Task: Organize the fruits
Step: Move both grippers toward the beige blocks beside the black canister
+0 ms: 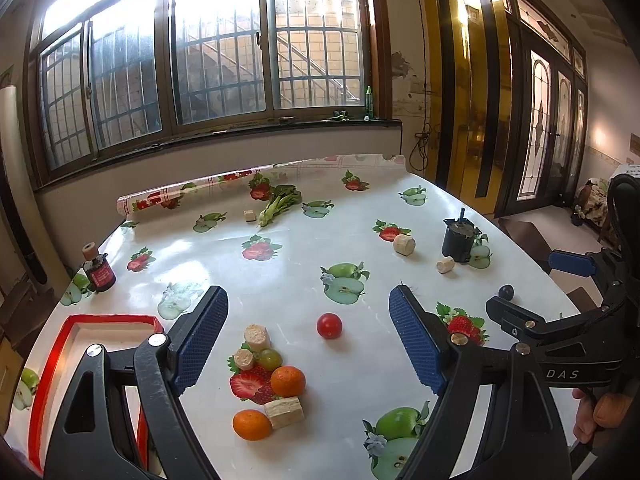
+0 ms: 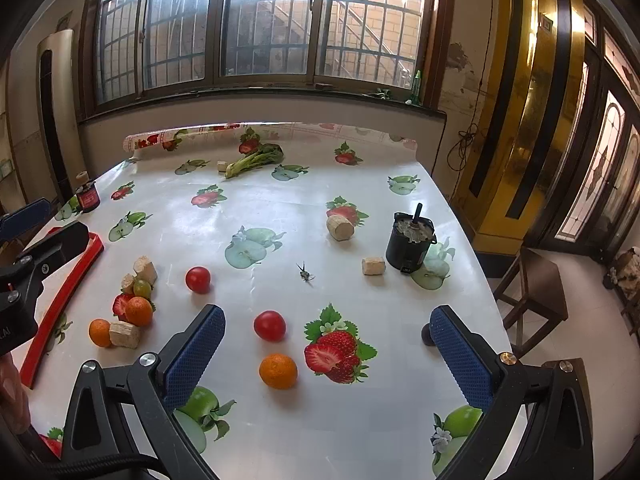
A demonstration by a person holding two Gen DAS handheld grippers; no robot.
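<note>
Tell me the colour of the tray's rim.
Red, around a white inside: the tray shows best in the left wrist view, at the table's near-left edge.

The tray (image 1: 52, 360) lies left of the oranges (image 1: 288, 381), tomato (image 1: 329, 325) beyond them (motor (image 1: 460, 240) far right).

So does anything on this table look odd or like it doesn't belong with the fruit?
Yes. A small dark insect-like thing sits mid-table, and a black motor-like canister stands at the right. Cork-like chunks lie scattered among the fruit.
</note>
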